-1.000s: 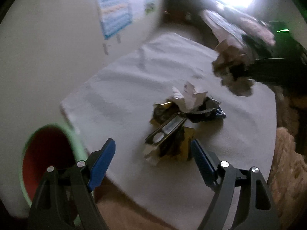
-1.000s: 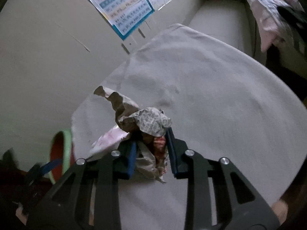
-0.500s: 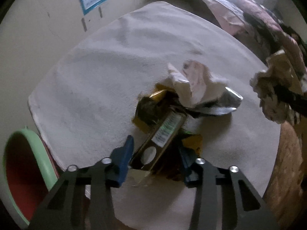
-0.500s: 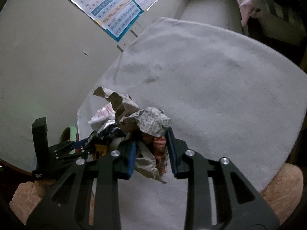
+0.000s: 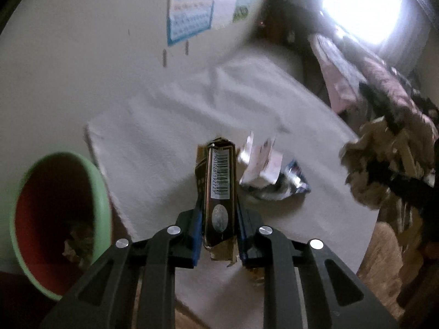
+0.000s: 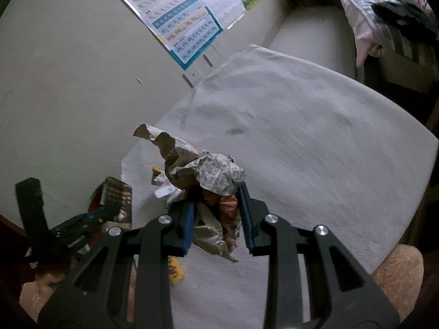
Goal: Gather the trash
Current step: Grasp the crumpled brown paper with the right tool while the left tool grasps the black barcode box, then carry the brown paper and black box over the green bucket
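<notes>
Left gripper (image 5: 219,219) is clamped on a flattened dark carton (image 5: 219,192), barcode side up, blue pads pressing its two long edges near the torn lower end; the carton stands lifted clear of the white cloth (image 5: 170,142) that covers the table. Right gripper (image 6: 218,219) is closed on a wad of crumpled newspaper (image 6: 208,172), the paper bulging up and forward out of the jaws, a reddish scrap tucked in with it. Still lying on the cloth, just beyond the carton: a crumpled white paper (image 5: 260,161) on top of a shiny foil wrapper (image 5: 288,186) (the two touching, possibly tangled). A yellow scrap (image 6: 175,270) lies near the cloth's front edge, seen from the right wrist. The bin (image 5: 59,219), green outside and red inside, sits low beside the table's left corner with some crumpled paper already at the bottom. Handling judgement: all of it looks light. The carton is stiff along its folds, so the edge grip should hold, though the glossy face could slip if the jaws ease. The newspaper is soft and springy; it compresses, and loose flaps could snag or shed bits on release. The foil wrapper looks thin, slick and flat to the cloth; best pinched at a raised crease or corner, not pressed from above, or the cloth may come up with it. White paper offers peaks to nip.
</notes>
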`<action>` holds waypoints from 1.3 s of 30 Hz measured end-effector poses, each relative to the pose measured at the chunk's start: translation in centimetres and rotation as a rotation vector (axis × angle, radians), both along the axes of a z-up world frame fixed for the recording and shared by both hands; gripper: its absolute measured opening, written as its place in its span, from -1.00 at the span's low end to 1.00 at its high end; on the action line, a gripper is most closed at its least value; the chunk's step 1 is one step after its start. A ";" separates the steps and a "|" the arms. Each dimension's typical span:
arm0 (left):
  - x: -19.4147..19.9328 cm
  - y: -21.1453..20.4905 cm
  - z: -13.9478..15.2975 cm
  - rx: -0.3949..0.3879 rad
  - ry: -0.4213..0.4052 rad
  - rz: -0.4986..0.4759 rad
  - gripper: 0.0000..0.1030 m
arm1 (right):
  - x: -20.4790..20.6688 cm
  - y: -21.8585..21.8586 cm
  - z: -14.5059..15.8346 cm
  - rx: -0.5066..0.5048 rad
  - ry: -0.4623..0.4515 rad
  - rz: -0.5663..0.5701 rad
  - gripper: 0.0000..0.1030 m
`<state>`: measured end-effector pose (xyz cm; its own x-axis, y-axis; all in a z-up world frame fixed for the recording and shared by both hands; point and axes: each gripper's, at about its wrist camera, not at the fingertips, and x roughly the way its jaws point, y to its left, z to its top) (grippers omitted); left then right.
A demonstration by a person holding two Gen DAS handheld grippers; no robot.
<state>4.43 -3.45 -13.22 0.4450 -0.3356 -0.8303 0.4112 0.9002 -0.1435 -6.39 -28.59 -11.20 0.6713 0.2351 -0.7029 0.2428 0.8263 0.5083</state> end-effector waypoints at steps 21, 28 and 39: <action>-3.2 2.7 11.9 -0.004 -0.352 0.166 -0.65 | -1.0 3.5 9.6 -0.070 -0.201 0.060 -0.43; -3.5 3.0 12.3 0.034 -0.383 0.192 -0.65 | -0.7 4.4 10.6 -0.084 -0.216 0.078 -0.43; -3.2 5.5 12.2 0.052 -0.403 0.245 -0.64 | 0.7 6.5 11.0 -0.106 -0.211 0.126 -0.43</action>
